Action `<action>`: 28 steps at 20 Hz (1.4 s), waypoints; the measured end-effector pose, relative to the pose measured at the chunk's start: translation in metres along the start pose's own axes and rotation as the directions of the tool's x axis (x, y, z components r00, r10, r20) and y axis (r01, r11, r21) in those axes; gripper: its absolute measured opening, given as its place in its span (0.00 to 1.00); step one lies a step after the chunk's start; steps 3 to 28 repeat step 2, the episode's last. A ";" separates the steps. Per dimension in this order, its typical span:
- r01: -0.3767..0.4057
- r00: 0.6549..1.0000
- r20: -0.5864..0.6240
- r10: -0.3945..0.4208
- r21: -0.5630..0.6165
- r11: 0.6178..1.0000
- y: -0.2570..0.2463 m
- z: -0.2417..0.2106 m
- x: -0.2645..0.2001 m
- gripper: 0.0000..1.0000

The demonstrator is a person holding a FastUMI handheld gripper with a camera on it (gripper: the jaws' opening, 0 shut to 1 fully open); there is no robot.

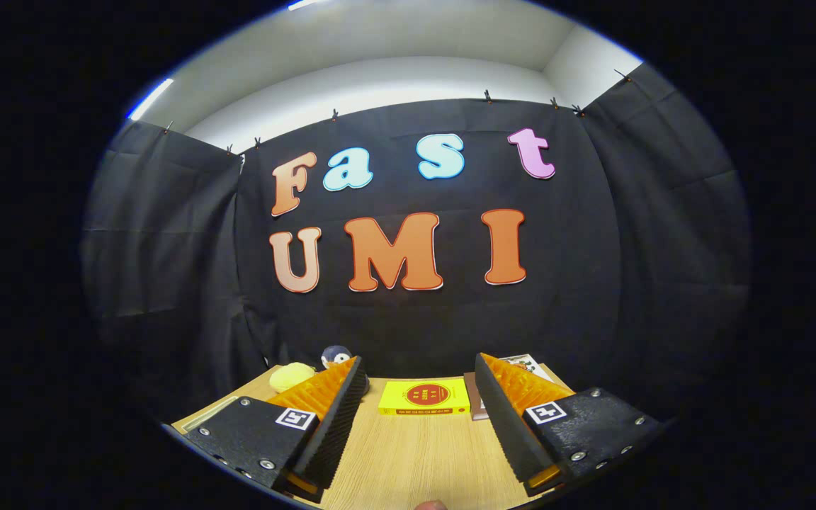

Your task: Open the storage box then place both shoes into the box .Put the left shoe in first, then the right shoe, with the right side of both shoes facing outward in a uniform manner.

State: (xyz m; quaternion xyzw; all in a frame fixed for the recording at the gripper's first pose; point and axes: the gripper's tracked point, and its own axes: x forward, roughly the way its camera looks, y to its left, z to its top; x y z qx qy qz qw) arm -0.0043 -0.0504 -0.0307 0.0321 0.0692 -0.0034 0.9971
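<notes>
Spread wide, my gripper (418,397) holds nothing over the table (415,460); aimed this high past the yellow book (425,397), I risk misjudging the box approach.

**Bright ceiling, dim booth, strong fisheye bend**

Ceiling strip lights (149,99) glare overhead; the black cloth wall (422,319) stays dark. The wooden table (415,453) is evenly lit and sharp, with soft shadows. Straight lines bow toward the rim.
</notes>
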 end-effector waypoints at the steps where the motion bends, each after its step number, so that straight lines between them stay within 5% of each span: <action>1: 0.003 1.000 0.005 -0.003 -0.002 1.000 -0.002 0.000 0.001 0.92; 28: 0.002 1.000 0.007 -0.002 -0.002 1.000 -0.002 -0.001 0.000 0.92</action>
